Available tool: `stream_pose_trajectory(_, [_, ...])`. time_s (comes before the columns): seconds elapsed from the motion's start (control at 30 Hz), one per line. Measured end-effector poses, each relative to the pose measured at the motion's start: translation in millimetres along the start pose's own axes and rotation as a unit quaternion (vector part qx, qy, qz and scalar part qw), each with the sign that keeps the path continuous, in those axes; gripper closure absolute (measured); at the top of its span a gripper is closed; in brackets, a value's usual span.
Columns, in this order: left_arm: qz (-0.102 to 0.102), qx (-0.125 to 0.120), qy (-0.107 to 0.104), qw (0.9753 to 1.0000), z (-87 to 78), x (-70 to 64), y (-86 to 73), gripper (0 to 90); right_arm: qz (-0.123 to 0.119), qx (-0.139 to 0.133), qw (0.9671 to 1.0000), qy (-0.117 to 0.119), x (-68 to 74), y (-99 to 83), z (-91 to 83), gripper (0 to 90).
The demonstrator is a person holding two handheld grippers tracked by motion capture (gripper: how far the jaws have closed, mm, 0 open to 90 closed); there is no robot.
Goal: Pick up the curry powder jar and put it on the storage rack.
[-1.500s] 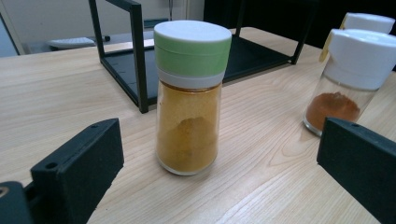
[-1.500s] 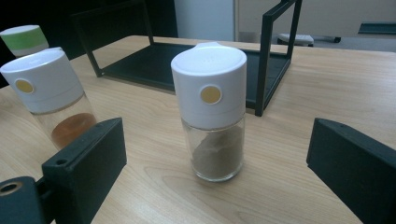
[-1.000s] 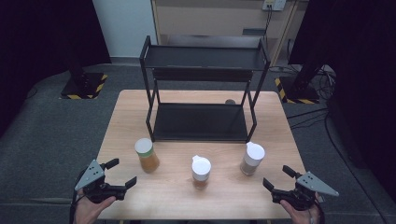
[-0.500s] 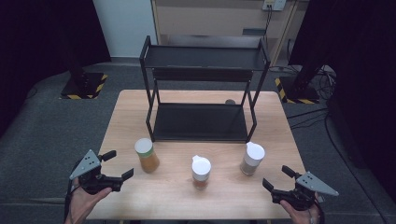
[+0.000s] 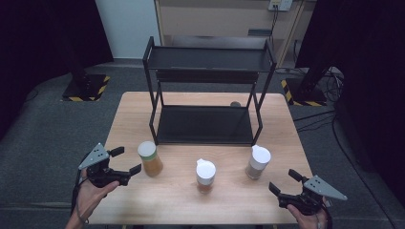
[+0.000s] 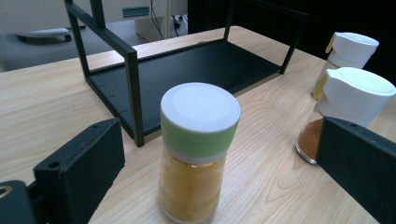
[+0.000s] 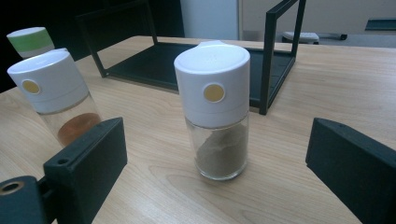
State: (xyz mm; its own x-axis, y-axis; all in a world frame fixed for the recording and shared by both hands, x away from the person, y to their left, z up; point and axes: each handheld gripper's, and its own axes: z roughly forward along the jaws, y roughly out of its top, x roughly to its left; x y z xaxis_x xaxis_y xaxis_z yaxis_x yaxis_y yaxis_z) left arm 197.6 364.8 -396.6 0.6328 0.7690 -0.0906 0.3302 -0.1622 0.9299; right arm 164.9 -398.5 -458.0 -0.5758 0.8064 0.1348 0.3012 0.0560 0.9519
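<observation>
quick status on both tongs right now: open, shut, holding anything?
Left tongs: open, empty, aimed at the green-lidded glass jar of yellow spice.
Right tongs: open, empty, aimed at the white-capped glass jar of grey-brown powder.

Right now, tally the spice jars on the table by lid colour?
Green-banded lid jar: 1
White-lid jars: 2
Total: 3

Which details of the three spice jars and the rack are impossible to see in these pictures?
- Green-lidded jar: base cut off by the left gripper view's bottom edge.
- Middle jar: lower part hidden behind the left gripper's black jaw.
- Small dark object behind the rack: too small in the high view.
</observation>
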Motion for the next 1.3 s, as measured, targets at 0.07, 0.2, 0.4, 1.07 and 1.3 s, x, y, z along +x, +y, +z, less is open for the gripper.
stream_pose_trajectory(0.07, [-0.001,0.001,0.0,1.0,3.9,0.6,2.2,0.0,0.001,0.0,1.0,0.0,0.0,-0.1,0.0,5.8])
stream_pose_trajectory(0.2, [0.002,0.007,-0.003,1.0,12.1,1.4,7.0,0.1,0.001,-0.001,1.0,0.0,-0.2,-0.3,-0.4,5.8])
stream_pose_trajectory(0.4, [0.005,0.017,-0.003,0.9998,22.2,3.5,10.9,0.2,0.003,-0.002,1.0,0.0,-0.6,-0.6,-0.7,6.0])
stream_pose_trajectory(1.07, [0.008,0.028,-0.005,0.9996,51.6,9.0,12.3,2.7,0.005,-0.004,1.0,0.0,-1.7,-1.3,-1.3,6.3])
stream_pose_trajectory(1.3, [0.011,0.033,-0.006,0.9994,60.1,10.0,11.7,4.2,0.006,-0.004,1.0,0.0,-1.8,-1.4,-1.7,6.4])
